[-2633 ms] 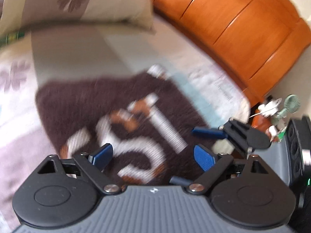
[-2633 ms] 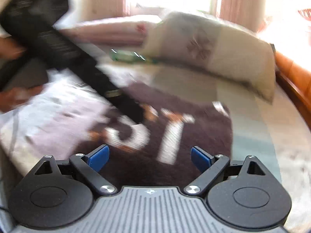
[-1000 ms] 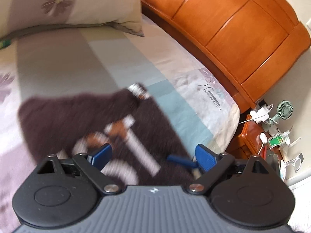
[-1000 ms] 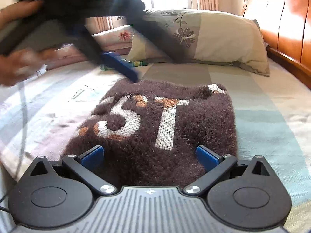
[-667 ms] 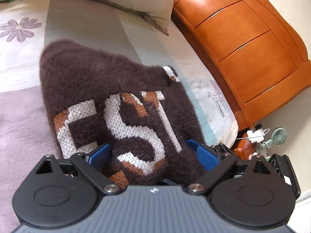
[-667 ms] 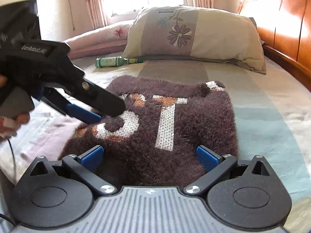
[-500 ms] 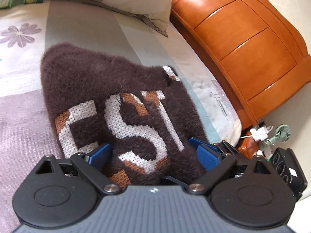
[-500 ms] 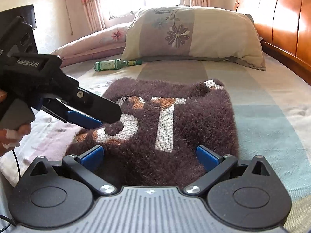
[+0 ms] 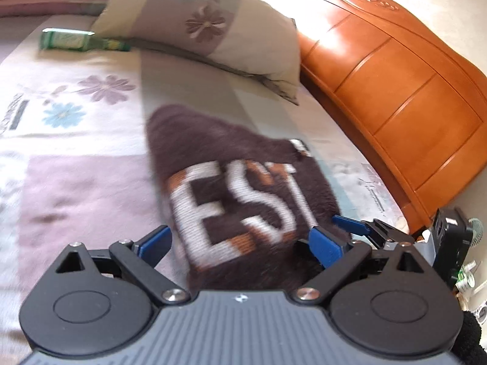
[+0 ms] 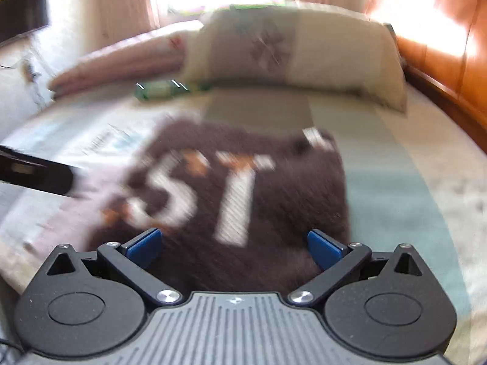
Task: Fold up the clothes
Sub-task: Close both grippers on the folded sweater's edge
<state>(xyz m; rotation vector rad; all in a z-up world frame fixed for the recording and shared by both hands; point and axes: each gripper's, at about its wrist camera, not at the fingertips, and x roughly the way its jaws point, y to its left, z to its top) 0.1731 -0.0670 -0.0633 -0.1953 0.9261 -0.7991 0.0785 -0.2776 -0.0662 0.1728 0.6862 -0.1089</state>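
1. Your left gripper (image 9: 240, 245) has its blue fingers (image 9: 155, 241) spread wide apart, with nothing between them. It hangs just over the near edge of the sweater (image 9: 237, 188).
2. Your right gripper (image 10: 234, 245) is also spread wide and holds nothing. Its blue fingers (image 10: 324, 248) sit at either side of the sweater's near end.
3. The sweater is dark brown and fuzzy, folded into a compact block with white and orange letters reading "EST" on top. It lies flat on the bed (image 9: 76, 182), toward the side nearest the wooden headboard (image 9: 395, 91).
4. In the left wrist view you can see your right gripper at the lower right edge of the sweater, its blue tips right by the fabric; whether they touch it cannot be told.
5. In the right wrist view a dark bar, part of your left gripper, enters from the left edge, beside the sweater's left side. This view is blurred.
6. A pillow (image 9: 219, 27) with a flower print lies beyond the sweater, well apart from it, against the headboard.
7. A green bottle (image 9: 76, 40) lies on its side on the bedspread, just beside the pillow's left corner.
8. A small fan (image 9: 475, 227) stands low beside the bed, past the headboard's end.
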